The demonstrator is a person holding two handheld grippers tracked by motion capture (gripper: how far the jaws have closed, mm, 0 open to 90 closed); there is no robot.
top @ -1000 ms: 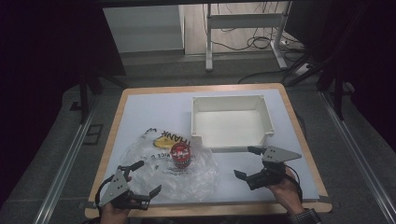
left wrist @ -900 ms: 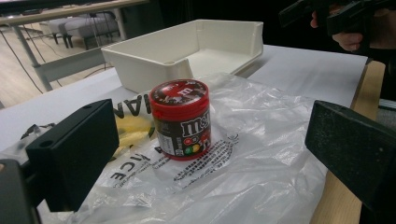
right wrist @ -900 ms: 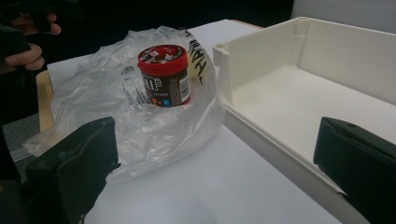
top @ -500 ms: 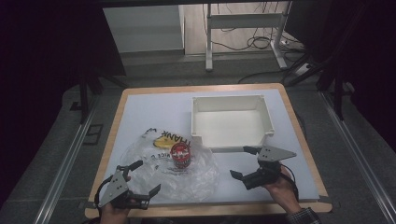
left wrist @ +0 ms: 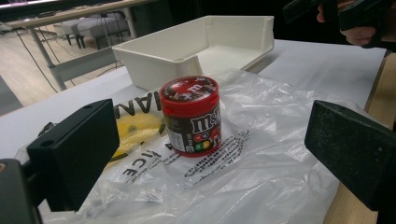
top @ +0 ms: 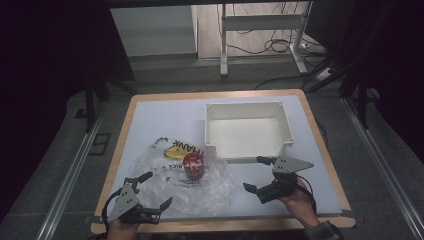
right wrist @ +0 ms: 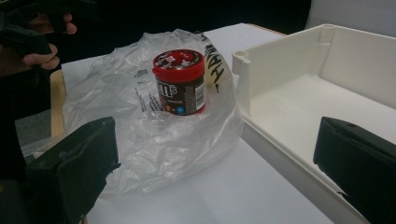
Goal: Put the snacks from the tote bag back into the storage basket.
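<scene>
The left gripper (top: pixel 152 192) is being held at the near left corner of the table (top: pixel 160 112) with its jaws wide apart, and nothing is being gripped or touched. One red candy jar (top: pixel 193 166) with a red lid is being kept upright on one clear plastic bag (top: pixel 210 192), just left of one white tray (top: pixel 285 127). The right gripper (top: pixel 260 175) is being held near the tray's front, jaws also wide apart on nothing.

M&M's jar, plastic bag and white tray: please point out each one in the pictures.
M&M's jar (left wrist: pixel 190 116), left gripper view, on its label.
plastic bag (top: pixel 210 187), high view, on its clear right part.
white tray (right wrist: pixel 299 100), right gripper view, on its inner floor.
</scene>
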